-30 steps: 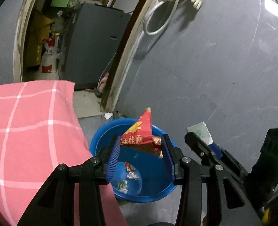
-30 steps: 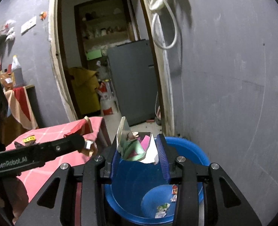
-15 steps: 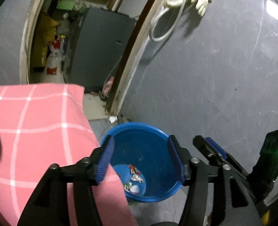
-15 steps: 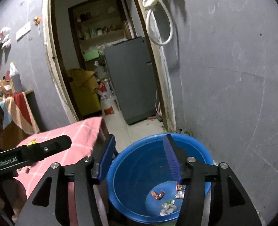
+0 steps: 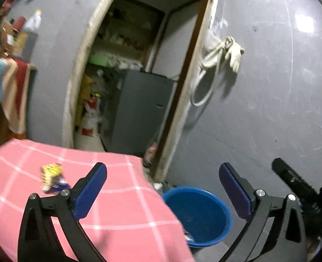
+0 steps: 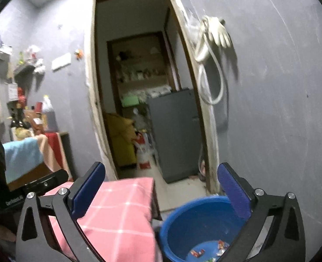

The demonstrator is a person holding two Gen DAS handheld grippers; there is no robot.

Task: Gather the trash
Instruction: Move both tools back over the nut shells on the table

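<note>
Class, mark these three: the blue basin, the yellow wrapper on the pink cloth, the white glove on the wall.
blue basin (image 6: 183, 215), right wrist view, far rim.
yellow wrapper (image 5: 50, 171), left wrist view, its middle.
white glove (image 6: 218, 33), right wrist view, palm.

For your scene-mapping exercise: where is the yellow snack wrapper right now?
In the left wrist view, the yellow snack wrapper lies on the pink checked tablecloth, at lower left, well left of the blue basin on the floor.
</note>
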